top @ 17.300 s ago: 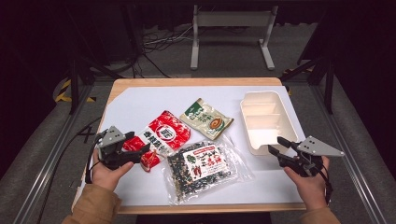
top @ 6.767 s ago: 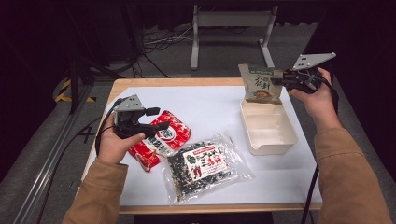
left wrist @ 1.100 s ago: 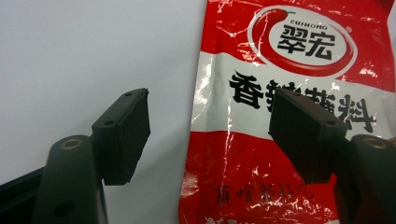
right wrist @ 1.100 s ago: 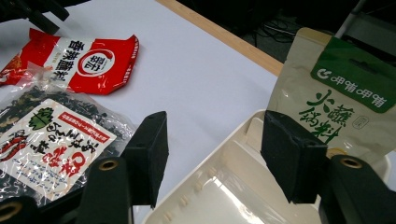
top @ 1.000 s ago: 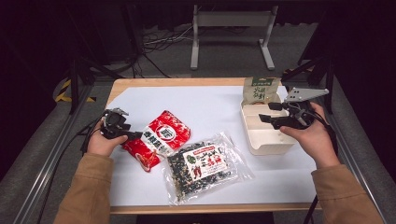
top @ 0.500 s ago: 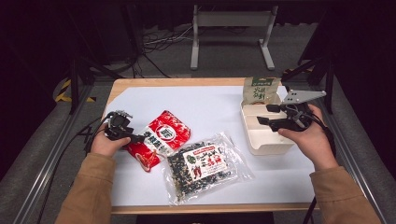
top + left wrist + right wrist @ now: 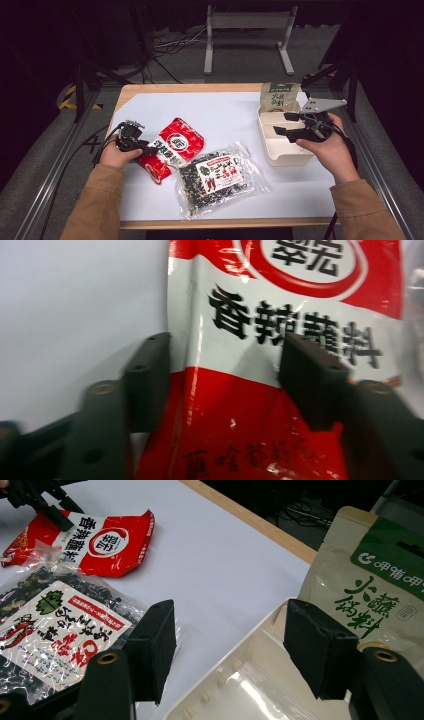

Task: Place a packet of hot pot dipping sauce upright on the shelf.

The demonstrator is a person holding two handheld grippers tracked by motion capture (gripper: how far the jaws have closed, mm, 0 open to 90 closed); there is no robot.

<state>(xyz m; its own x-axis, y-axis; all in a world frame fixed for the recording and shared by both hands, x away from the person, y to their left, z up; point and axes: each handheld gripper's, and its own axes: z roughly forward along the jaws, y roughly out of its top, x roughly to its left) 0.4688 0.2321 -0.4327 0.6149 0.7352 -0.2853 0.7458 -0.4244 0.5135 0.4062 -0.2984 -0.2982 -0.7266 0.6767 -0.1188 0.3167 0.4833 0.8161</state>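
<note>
At centre left of the high view, the left gripper (image 7: 141, 146) has just been closing its jaws astride the glossy red-and-white sauce packet (image 7: 172, 148); the right gripper (image 7: 284, 124) gapes empty over the cream plastic tray (image 7: 285, 155)

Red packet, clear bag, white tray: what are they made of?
Red packet: looks like glossy plastic film; glare streaks and creases. Clear bag: thin transparent plastic, crinkled, dark contents showing through, paper-like label. White tray: probably moulded plastic, matte cream, rounded walls and dividers; could be pulp, hard to tell.
</note>
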